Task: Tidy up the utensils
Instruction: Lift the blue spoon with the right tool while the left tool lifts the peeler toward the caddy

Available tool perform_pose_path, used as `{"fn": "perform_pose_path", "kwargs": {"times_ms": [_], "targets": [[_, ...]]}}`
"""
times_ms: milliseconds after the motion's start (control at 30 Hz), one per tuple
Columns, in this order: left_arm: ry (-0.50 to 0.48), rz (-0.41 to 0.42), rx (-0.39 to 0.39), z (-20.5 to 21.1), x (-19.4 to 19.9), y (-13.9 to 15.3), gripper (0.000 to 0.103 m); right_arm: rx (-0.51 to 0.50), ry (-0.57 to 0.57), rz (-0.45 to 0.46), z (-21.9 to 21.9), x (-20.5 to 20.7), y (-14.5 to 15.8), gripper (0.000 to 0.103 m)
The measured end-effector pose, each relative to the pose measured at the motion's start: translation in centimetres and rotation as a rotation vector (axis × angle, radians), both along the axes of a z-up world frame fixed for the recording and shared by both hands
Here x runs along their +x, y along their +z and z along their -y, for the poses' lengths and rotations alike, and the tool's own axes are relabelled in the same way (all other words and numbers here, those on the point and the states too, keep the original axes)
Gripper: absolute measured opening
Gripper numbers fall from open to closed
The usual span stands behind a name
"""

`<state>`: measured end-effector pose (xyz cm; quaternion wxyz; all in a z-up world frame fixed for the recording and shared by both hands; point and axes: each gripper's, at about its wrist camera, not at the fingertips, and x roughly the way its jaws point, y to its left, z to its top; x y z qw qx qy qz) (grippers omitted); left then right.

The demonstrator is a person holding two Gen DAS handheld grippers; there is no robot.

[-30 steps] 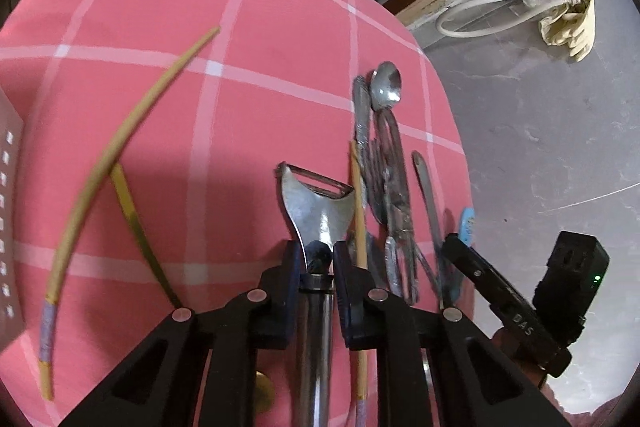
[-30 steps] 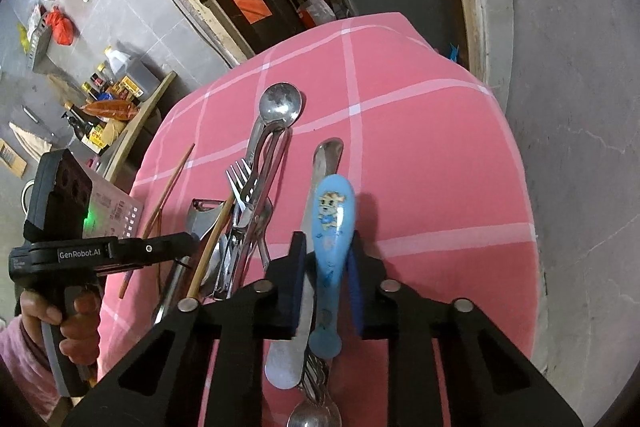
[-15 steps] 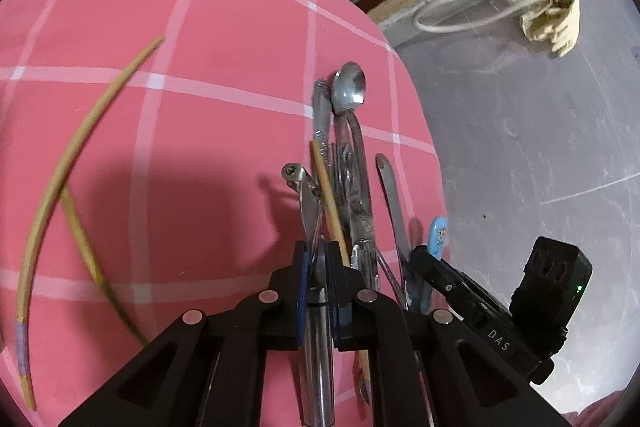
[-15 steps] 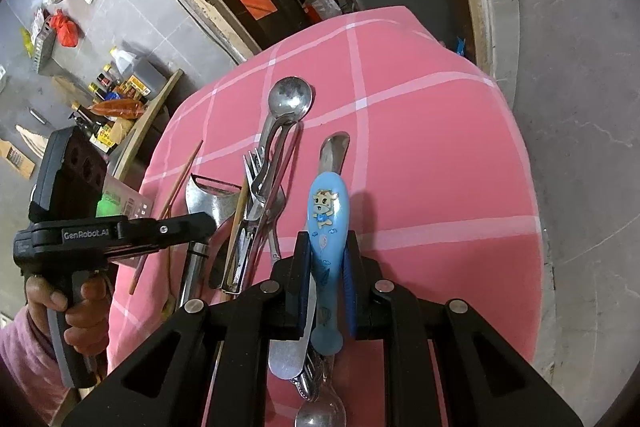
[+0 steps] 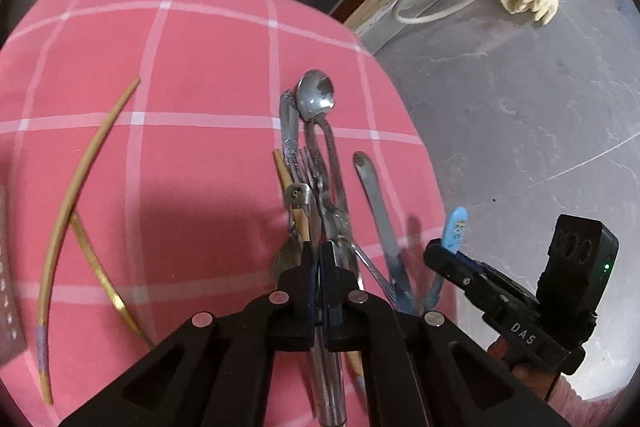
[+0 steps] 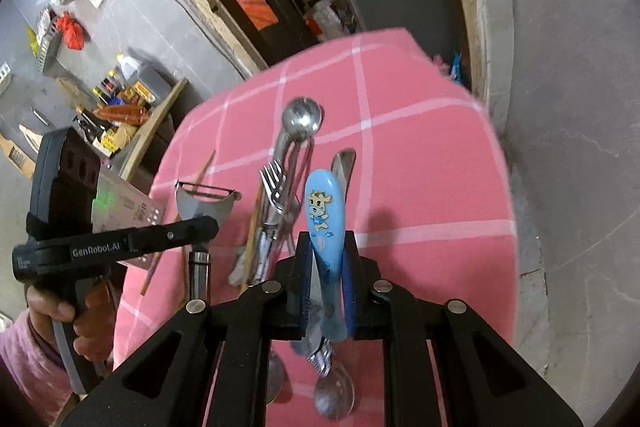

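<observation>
Pink checked tablecloth (image 5: 192, 163) is covering a table on a grey concrete floor, with utensils lying gathered near one edge.
Left gripper (image 5: 318, 257), whose jaws have just been closing, is clamping the peeler (image 6: 199, 205) by its thin neck, head raised, while right gripper (image 6: 326, 269) is pinching the blue spoon (image 6: 324, 215) handle-up above the pile of metal cutlery (image 5: 320, 163), probably for sorting; two chopsticks (image 5: 76, 187) are lying well apart.

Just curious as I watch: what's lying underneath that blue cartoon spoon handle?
Under the blue spoon handle, held in the right fingers, lie a butter knife and a metal spoon on the pink cloth. The fingers hide the rest.
</observation>
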<state>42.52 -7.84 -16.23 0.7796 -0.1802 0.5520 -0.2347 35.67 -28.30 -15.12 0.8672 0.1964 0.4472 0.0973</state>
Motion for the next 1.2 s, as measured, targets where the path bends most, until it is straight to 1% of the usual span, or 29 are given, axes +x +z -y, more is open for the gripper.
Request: {"fn": "perform_pose_path", "kwargs": {"times_ms": [67,133,300,400,467,567,733,767,900,1000,1067,1200], "targets": [[0.012,0.050,-0.002,-0.4,-1.2,1.3,0.002,-0.025,-0.014,0.030,0.1,-1.0,1.2,0.009],[0.017,0.089,-0.007,-0.9,-2.1,2.4,0.002,-0.044,-0.030,0.059,0.1,-1.9,2.5,0.008],[0.032,0.188,-0.017,-2.1,-4.7,5.4,0.002,-0.101,-0.070,0.128,-0.5,-4.3,5.8,0.007],[0.057,0.240,-0.040,-3.2,-6.1,7.4,0.002,-0.125,-0.086,0.180,-1.3,-5.4,8.6,0.007],[0.076,0.287,-0.053,-4.3,-6.9,9.2,0.002,-0.146,-0.087,0.218,-1.9,-5.9,10.3,0.007],[0.110,0.349,-0.062,-5.7,-7.6,11.7,0.002,-0.138,-0.068,0.273,-3.2,-6.0,12.8,0.007],[0.180,0.454,-0.067,-9.3,-8.4,15.8,0.002,-0.098,0.008,0.394,-7.2,-4.3,16.9,0.007],[0.205,0.489,-0.060,-10.6,-8.5,17.0,0.002,-0.081,0.031,0.426,-8.3,-3.5,17.9,0.007],[0.295,0.588,-0.026,-14.9,-8.7,20.2,0.002,-0.027,0.096,0.518,-12.6,-1.4,20.1,0.007],[0.365,0.639,0.014,-18.1,-8.1,21.5,0.002,-0.006,0.142,0.572,-16.2,0.6,21.2,0.007],[0.411,0.670,0.033,-20.2,-7.2,22.0,0.002,0.007,0.173,0.592,-18.5,2.1,21.5,0.007],[0.452,0.724,0.047,-22.4,-6.1,21.9,0.002,-0.001,0.225,0.611,-22.5,4.0,20.8,0.007]]}}
